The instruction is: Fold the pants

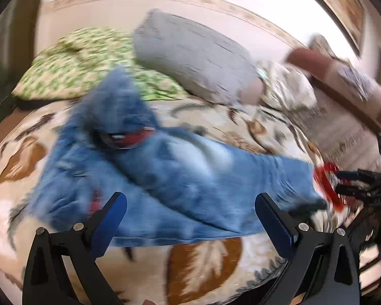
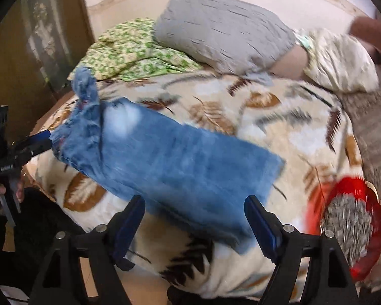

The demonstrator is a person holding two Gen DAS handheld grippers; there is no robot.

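Observation:
Blue denim pants (image 1: 165,172) lie on the leaf-patterned bedspread (image 1: 216,122), legs running to the right, the waist end bunched up at the left. In the right wrist view the pants (image 2: 180,167) stretch diagonally from the bunched waist at upper left to the hem by my fingers. My left gripper (image 1: 190,211) is open, its jaws wide apart just above the pants' near edge. My right gripper (image 2: 194,214) is open over the leg end. The left gripper also shows in the right wrist view (image 2: 35,145) at the waist end, touching the fabric.
A grey pillow (image 2: 223,30), a green patterned pillow (image 2: 132,50) and a cream pillow (image 2: 340,61) lie at the head of the bed. A red bowl of sunflower seeds (image 2: 350,218) sits on the bed at the right. A wooden wardrobe (image 2: 25,50) stands left.

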